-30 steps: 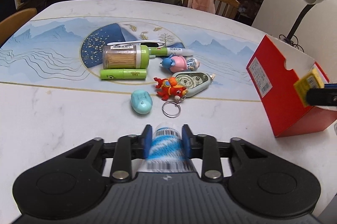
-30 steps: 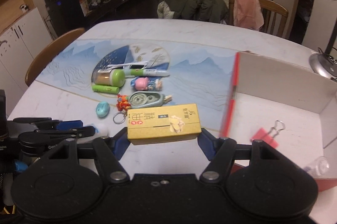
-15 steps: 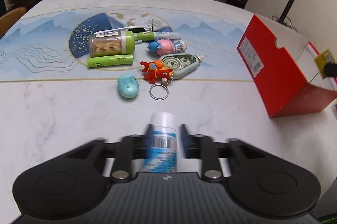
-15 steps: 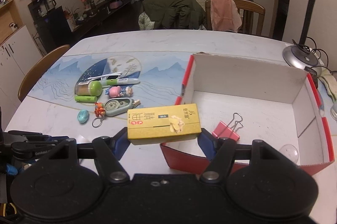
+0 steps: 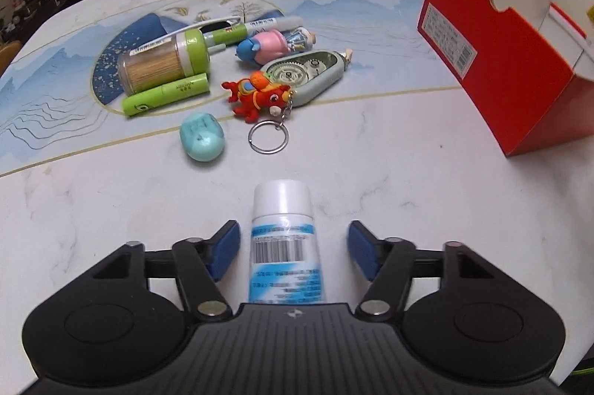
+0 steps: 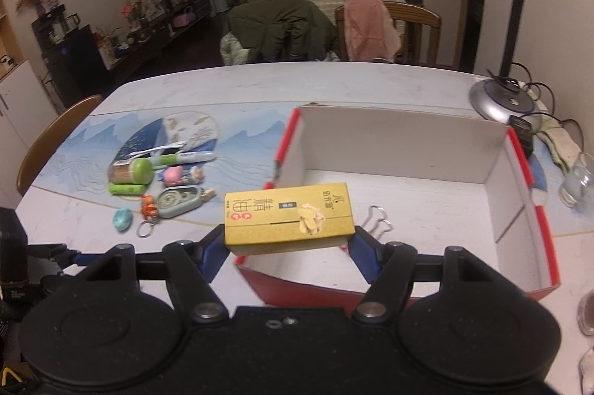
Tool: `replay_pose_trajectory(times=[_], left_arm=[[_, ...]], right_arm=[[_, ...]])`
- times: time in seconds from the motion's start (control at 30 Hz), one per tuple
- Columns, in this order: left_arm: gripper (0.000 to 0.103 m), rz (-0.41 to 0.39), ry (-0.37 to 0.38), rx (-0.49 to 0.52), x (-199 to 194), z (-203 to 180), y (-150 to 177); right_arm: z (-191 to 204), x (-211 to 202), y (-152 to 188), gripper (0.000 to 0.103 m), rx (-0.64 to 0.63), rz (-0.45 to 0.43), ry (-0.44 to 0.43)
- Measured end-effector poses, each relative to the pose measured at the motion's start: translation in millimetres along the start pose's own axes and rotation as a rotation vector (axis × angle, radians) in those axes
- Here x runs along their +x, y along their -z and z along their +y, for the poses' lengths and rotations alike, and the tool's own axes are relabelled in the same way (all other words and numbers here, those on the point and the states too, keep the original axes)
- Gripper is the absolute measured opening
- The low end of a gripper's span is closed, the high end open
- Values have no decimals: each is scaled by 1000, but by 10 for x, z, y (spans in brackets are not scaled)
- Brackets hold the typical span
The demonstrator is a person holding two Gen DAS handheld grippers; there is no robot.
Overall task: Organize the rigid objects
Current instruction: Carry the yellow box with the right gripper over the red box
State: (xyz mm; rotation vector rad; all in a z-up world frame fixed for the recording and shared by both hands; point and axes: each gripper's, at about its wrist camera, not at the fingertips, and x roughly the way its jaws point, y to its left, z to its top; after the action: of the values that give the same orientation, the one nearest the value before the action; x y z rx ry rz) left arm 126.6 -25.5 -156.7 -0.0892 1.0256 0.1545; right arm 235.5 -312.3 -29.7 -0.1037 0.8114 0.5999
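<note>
— What do we have closest?
— Our left gripper (image 5: 293, 252) is opening; the tube (image 5: 284, 246) lies free on the table (image 5: 408, 194) between its pads.
— And farther out?
— Our right gripper (image 6: 289, 248) clamps the yellow box (image 6: 287, 218) above the red box's (image 6: 408, 287) near wall.

L gripper (image 5: 293, 254) jaws opening, pads clear; R gripper (image 6: 287, 252) clamped, angled down.

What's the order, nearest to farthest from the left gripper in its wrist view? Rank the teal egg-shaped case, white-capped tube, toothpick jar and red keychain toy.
1. white-capped tube, between the opening jaws of the left gripper, untouched.
2. teal egg-shaped case, ahead, slightly left.
3. red keychain toy, just beyond, centre.
4. toothpick jar, farthest, back left.
</note>
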Motion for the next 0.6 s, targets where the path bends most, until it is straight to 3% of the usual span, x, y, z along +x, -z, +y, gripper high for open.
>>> replay_pose_trajectory(times=[0.2, 0.37, 0.6], left_arm=[[35, -6, -6, 17, -23, -42, -5], [34, 10, -12, 9, -21, -75, -34], [34, -6, 96, -39, -304, -177, -269]], right_arm=[[-163, 24, -5, 69, 20, 6, 31], [-280, 48, -6, 69, 27, 12, 47], [-495, 89, -2, 69, 35, 21, 74]])
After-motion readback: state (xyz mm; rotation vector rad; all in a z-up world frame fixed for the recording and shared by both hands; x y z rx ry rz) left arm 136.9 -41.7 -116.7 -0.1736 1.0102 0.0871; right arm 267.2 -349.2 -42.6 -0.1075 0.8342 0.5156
